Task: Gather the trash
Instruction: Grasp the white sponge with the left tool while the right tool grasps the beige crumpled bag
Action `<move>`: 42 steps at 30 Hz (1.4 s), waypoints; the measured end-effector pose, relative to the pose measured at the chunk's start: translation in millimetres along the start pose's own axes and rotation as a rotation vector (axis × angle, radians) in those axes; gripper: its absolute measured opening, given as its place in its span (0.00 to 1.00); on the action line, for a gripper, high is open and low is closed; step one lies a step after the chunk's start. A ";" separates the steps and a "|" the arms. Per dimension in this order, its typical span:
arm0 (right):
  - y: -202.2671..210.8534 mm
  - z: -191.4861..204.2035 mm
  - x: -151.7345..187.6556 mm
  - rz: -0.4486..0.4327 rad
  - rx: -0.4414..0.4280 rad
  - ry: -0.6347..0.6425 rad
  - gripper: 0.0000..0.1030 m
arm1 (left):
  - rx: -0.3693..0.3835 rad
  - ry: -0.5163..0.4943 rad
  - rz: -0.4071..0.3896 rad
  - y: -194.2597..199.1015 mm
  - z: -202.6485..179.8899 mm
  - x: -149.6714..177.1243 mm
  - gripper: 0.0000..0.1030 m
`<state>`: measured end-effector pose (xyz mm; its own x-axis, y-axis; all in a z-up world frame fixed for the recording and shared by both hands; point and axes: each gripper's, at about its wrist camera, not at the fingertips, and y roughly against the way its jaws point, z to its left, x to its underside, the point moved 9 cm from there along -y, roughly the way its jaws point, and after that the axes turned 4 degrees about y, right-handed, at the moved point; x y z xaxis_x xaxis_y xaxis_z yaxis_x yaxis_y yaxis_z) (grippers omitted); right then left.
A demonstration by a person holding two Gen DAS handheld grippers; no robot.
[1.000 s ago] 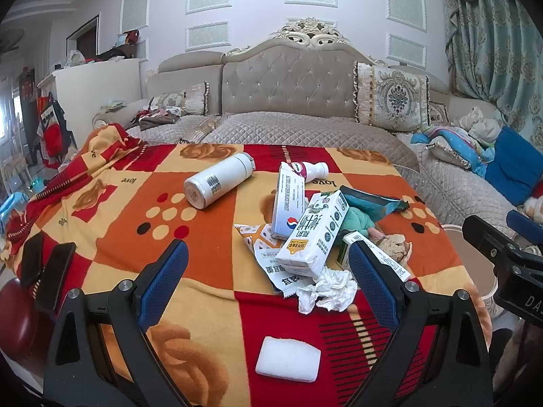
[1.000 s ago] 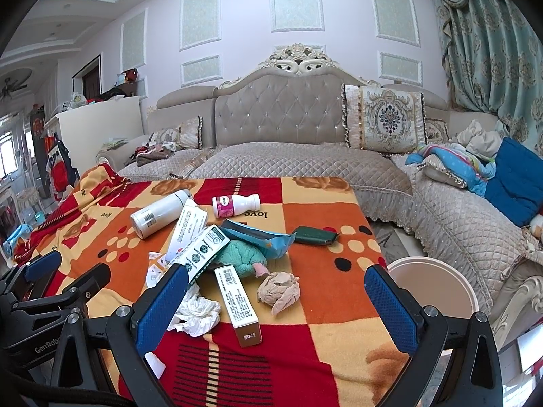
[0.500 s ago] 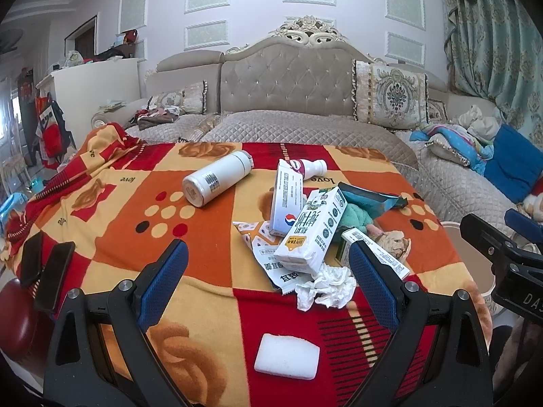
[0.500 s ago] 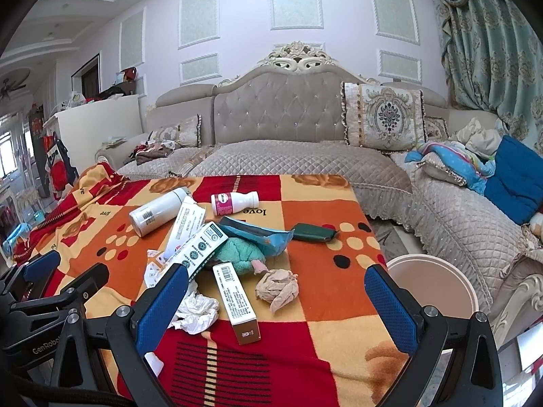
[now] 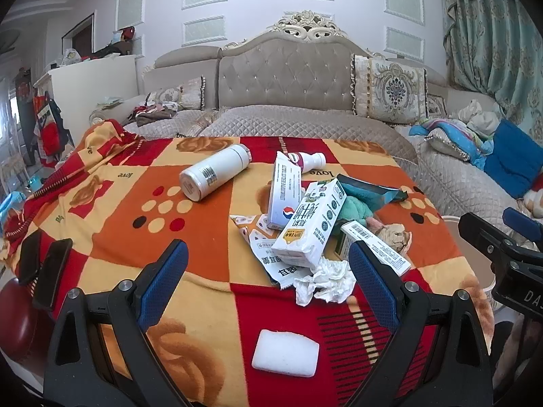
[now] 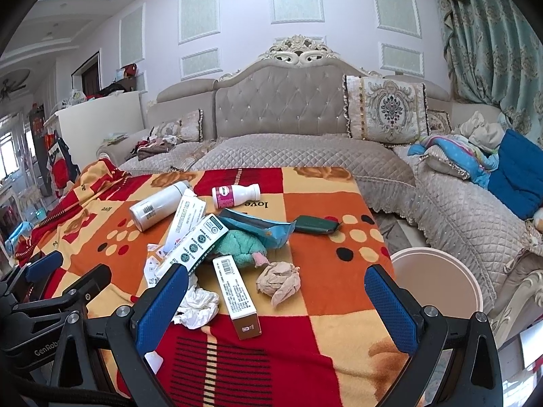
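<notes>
Carton (image 5: 307, 225) lies tilted on litter, long axis running near-left to far-right.

1. A tufted grey headboard (image 6: 288, 101) stands behind the quilted bed.
2. A patterned cushion (image 6: 387, 107) leans against it at right.
3. Teal curtains (image 6: 492, 40) hang beside.
4. 2 dark phones (image 5: 44, 264) lie at the blanket's (image 5: 112, 237) left edge.

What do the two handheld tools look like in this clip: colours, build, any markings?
Both match: black angular frames with silver bolts and two long fingers faced with blue textured pads. The left tool carries white lettering "GenRob", cut off, on its side in the right wrist view; the right tool shows "DA" in the left wrist view. No hands, sleeves or cables are clearly visible.
</notes>
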<state>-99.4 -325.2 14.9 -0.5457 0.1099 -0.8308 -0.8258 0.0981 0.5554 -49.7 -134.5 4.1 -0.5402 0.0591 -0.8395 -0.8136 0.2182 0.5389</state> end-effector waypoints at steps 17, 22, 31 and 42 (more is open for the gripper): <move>-14.5 2.0 13.1 0.044 -0.036 0.020 1.00 | 0.096 -0.043 0.107 -11.3 -2.7 13.8 0.92; -28.6 4.9 28.3 0.097 -0.089 0.031 1.00 | 0.146 -0.105 0.207 -15.9 3.0 42.1 0.92; -57.8 -0.2 52.6 0.166 -0.174 -0.001 0.96 | 0.178 -0.147 0.346 -35.4 3.0 83.3 0.92; -118.2 -34.5 36.6 0.242 -0.180 -0.091 0.83 | 0.248 -0.105 0.460 -67.6 -0.5 103.6 0.68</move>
<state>-26.7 -366.8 -82.4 -0.7212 0.1979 -0.6639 -0.6898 -0.1174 0.7144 -50.8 -143.6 -119.3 -0.7942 0.2974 -0.5299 -0.4161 0.3694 0.8309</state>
